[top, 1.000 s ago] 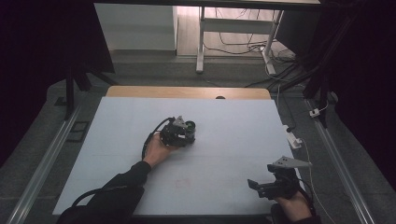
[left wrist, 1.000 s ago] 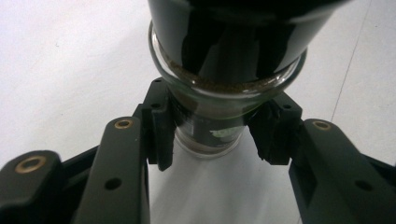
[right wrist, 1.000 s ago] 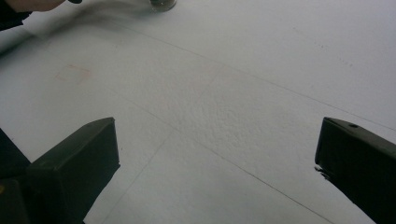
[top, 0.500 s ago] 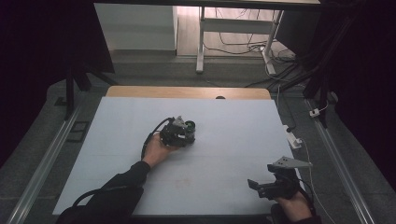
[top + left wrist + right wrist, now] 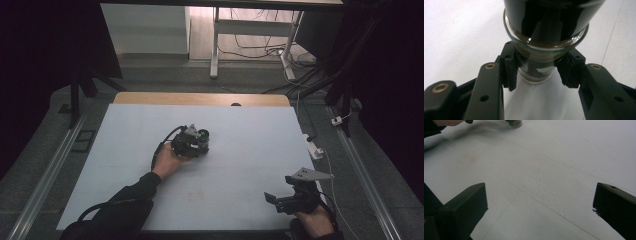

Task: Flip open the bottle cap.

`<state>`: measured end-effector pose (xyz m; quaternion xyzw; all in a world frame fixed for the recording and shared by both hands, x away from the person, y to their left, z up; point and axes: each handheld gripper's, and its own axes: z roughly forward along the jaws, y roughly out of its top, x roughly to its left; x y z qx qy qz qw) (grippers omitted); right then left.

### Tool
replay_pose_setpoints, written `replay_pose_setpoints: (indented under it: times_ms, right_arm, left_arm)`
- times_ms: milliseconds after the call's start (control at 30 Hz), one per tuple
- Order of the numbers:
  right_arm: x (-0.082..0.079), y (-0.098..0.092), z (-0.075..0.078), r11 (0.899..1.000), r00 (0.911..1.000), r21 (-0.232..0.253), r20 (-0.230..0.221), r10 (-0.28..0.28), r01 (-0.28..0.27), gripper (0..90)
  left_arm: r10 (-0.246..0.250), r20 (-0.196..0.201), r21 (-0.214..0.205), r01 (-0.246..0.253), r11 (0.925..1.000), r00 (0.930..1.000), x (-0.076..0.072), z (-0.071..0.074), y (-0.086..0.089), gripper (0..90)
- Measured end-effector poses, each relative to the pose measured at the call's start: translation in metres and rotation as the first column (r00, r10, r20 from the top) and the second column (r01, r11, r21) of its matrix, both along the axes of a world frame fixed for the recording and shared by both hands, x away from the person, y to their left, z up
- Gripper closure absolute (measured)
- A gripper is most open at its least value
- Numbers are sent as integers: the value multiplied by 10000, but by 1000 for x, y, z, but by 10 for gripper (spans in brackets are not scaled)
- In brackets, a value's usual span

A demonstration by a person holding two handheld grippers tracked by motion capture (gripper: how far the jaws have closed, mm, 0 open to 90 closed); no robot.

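Two grippers work over a pale table [image 5: 240,125]. We see the left gripper [image 5: 537,71] near the table's middle, its pads pinching the narrow neck of a dark glass jar [image 5: 544,30]. The right gripper [image 5: 280,199] rests at the table's near right corner, jaws spread wide around nothing.

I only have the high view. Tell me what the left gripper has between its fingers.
Observer: The left gripper is shut on a clear glass jar with a dark body; its fingers press the jar's narrow clear end.
Operator: Now report the right gripper's fingers.
Observer: The right gripper is open, with nothing but the bare white table between its fingers.
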<state>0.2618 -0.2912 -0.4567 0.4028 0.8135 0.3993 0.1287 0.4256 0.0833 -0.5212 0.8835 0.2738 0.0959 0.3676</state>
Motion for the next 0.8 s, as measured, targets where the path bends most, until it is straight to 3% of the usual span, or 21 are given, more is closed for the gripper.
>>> replay_pose_setpoints:
  times_ms: [433,800]
  right_arm:
    - [1,14,9,9980,9977,256,363,574,-584,0]
    - [9,35,19,9912,9907,534,682,1176,-1213,0]
  left_arm:
    - [19,-1,35,-19,10000,10000,0,0,0,541]
    - [20,-13,54,-20,10000,10000,0,0,0,541]
